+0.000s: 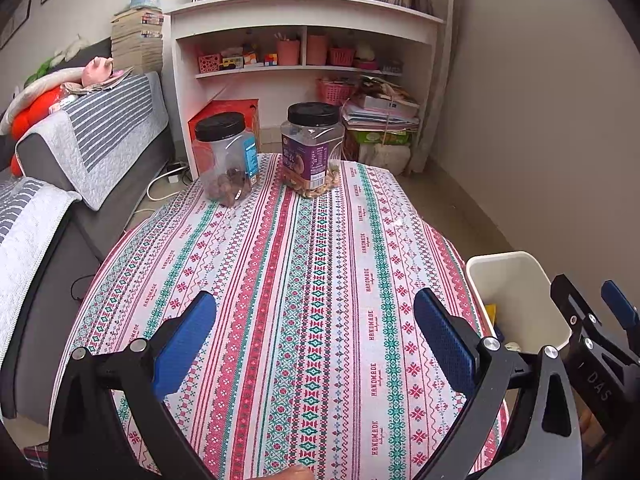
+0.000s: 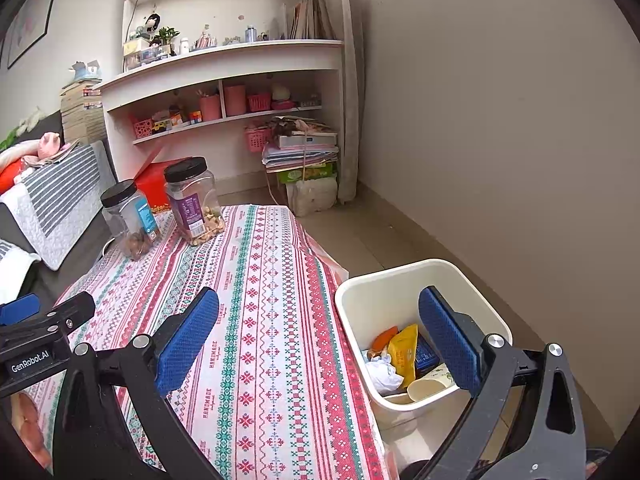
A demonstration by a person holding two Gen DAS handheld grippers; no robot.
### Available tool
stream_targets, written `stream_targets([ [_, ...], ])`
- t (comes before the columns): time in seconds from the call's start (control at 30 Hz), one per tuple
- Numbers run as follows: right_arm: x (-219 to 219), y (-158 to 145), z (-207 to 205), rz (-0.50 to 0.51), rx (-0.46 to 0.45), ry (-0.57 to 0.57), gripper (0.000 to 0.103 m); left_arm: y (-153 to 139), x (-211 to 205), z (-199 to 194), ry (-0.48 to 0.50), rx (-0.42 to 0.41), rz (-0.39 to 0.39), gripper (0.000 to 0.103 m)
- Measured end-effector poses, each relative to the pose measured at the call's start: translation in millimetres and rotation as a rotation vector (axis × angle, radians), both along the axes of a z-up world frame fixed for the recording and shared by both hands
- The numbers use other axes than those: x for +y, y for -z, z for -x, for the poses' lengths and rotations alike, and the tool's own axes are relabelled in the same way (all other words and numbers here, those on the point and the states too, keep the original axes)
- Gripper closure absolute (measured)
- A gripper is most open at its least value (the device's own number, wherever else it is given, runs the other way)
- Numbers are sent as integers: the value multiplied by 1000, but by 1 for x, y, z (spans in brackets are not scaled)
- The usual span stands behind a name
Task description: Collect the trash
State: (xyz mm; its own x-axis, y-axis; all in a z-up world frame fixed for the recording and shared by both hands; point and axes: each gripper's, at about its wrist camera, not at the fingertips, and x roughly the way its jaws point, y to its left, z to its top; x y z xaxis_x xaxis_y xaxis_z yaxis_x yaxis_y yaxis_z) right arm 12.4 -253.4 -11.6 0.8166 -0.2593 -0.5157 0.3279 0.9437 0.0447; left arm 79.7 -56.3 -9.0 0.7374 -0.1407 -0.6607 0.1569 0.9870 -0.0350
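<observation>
A white trash bin (image 2: 400, 280) stands on the floor at the table's right edge; it also shows in the left wrist view (image 1: 516, 276). It holds a yellow wrapper (image 2: 404, 350), crumpled white paper (image 2: 382, 374), an orange piece, a blue packet and a paper cup (image 2: 426, 388). My left gripper (image 1: 316, 332) is open and empty above the patterned tablecloth (image 1: 304, 264). My right gripper (image 2: 320, 332) is open and empty, over the table edge and the bin. The right gripper also shows in the left wrist view (image 1: 596, 320).
Two clear jars with black lids stand at the table's far end: one with a blue label (image 1: 228, 160) and one with a purple label (image 1: 312, 148). A grey sofa (image 1: 80, 152) runs along the left. White shelves (image 1: 304, 52) stand behind. A wall (image 2: 500, 140) is on the right.
</observation>
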Motion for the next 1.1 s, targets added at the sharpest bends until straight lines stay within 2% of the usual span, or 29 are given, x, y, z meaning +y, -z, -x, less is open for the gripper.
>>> stream_targets([
  [0.57,-3,4,-4,-29,29,-15,7,-4,0,2,-16,-23,-2,7],
  [0.83,-3,6,-5,-33,40,-17,7,-3,0,6,5,-45,-3,7],
  [1.03,-4,6,-5,-33,39,-18,7,-2,-3,8,24,-57,-8,10],
  [1.1,-4,6,-5,-32,37,-17,7,-2,-4,8,26,-61,-10,14],
])
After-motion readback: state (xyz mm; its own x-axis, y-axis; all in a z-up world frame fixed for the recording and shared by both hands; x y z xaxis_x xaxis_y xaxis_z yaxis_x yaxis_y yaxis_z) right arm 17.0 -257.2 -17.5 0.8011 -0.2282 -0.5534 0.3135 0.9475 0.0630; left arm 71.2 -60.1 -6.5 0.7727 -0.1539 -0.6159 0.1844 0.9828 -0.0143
